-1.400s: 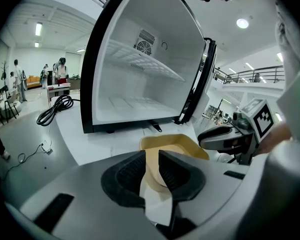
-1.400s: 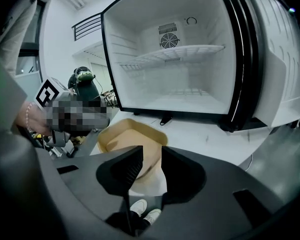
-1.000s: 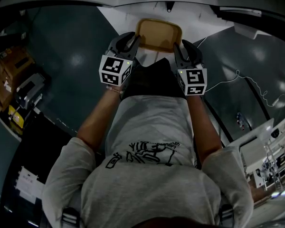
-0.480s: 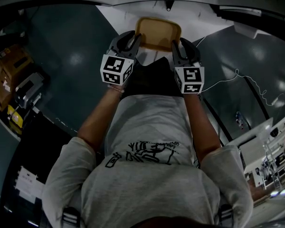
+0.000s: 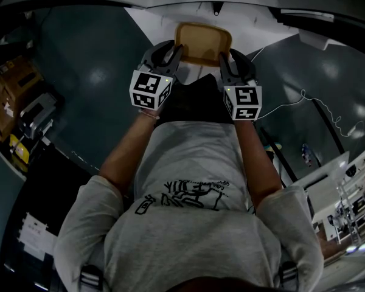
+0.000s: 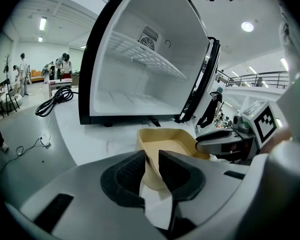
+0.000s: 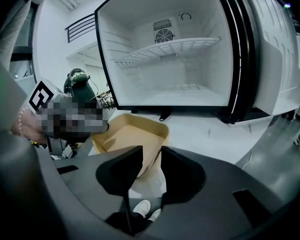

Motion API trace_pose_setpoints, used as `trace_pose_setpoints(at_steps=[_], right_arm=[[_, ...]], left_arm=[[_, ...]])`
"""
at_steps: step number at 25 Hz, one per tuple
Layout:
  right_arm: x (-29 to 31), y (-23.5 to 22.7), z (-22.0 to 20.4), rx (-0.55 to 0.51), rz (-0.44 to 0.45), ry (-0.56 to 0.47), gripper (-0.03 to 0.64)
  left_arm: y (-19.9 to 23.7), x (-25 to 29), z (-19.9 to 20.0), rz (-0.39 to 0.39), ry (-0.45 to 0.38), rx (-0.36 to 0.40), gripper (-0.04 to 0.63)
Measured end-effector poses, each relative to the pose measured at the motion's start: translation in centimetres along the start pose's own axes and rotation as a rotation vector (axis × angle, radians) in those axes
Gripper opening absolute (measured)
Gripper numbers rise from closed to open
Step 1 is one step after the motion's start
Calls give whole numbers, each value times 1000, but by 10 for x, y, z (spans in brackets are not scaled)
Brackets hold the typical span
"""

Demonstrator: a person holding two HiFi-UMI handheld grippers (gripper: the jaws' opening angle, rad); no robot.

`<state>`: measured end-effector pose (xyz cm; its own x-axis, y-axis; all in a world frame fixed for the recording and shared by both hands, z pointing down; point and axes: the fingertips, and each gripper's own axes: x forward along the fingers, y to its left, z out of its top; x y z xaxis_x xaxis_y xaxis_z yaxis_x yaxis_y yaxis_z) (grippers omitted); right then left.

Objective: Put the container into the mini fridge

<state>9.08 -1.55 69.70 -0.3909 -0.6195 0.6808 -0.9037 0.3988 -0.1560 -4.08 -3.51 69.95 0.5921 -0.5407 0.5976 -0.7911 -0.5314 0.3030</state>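
Two grips carry the tan container (image 5: 202, 41): my left hand-held gripper (image 6: 151, 160) and my right hand-held gripper (image 7: 151, 160) each clamp a side wall, just in front of the open mini fridge (image 7: 140, 14). Best, I judge, to keep both level and slide it in beneath the wire shelf (image 7: 170, 49).

A thick black cable (image 6: 54, 100) lies coiled on a pale floor (image 6: 15, 124), with a thinner cord (image 6: 21, 147) near it. Several people (image 6: 65, 66) stand far off. A thin white wire (image 5: 304, 102) snakes across dark green flooring (image 5: 91, 59). A round ceiling light (image 6: 247, 26) glows above a railing (image 6: 270, 76).
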Motion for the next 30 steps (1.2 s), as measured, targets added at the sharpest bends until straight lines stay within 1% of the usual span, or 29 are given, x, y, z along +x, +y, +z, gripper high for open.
trace_pose_setpoints(at_steps=[10, 30], right_arm=[[-7, -1, 16, -6, -2, -23, 114], [-35, 1, 51, -11, -10, -85, 114]], left_arm=[[-4, -8, 12, 0, -16, 0, 91], [-17, -30, 44, 7, -44, 25, 92]])
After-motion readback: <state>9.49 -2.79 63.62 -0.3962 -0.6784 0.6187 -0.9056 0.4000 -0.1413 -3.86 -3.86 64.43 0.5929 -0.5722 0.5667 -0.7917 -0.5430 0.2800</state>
